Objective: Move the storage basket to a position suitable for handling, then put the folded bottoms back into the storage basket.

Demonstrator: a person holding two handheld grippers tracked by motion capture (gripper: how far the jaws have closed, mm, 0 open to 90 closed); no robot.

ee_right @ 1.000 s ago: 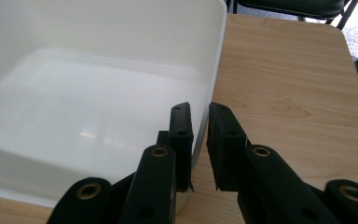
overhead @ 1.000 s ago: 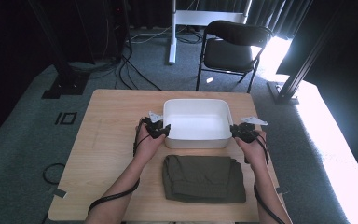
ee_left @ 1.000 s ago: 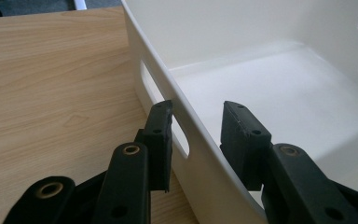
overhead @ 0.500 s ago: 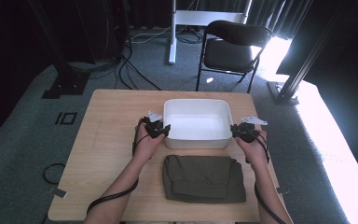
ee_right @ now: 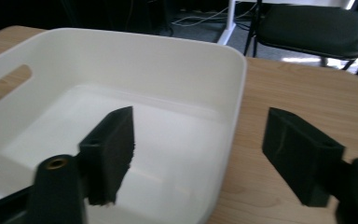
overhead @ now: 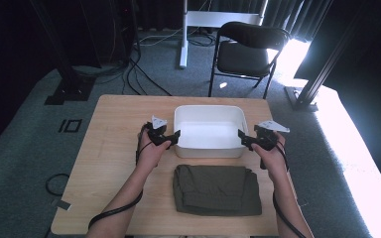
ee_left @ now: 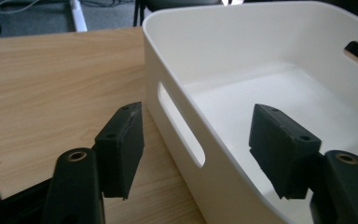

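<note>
Barely anything has shifted over the last second: the left gripper [overhead: 174,137] and right gripper [overhead: 243,139] stay at the white bin [overhead: 209,150] on the table [overhead: 114,124], jaws wide open astride its end walls, gripping nothing; clamping probably follows.

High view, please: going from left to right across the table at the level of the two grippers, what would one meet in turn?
Bare wooden table → left gripper → white plastic bin → right gripper, both grippers open astride the bin's end walls.
</note>
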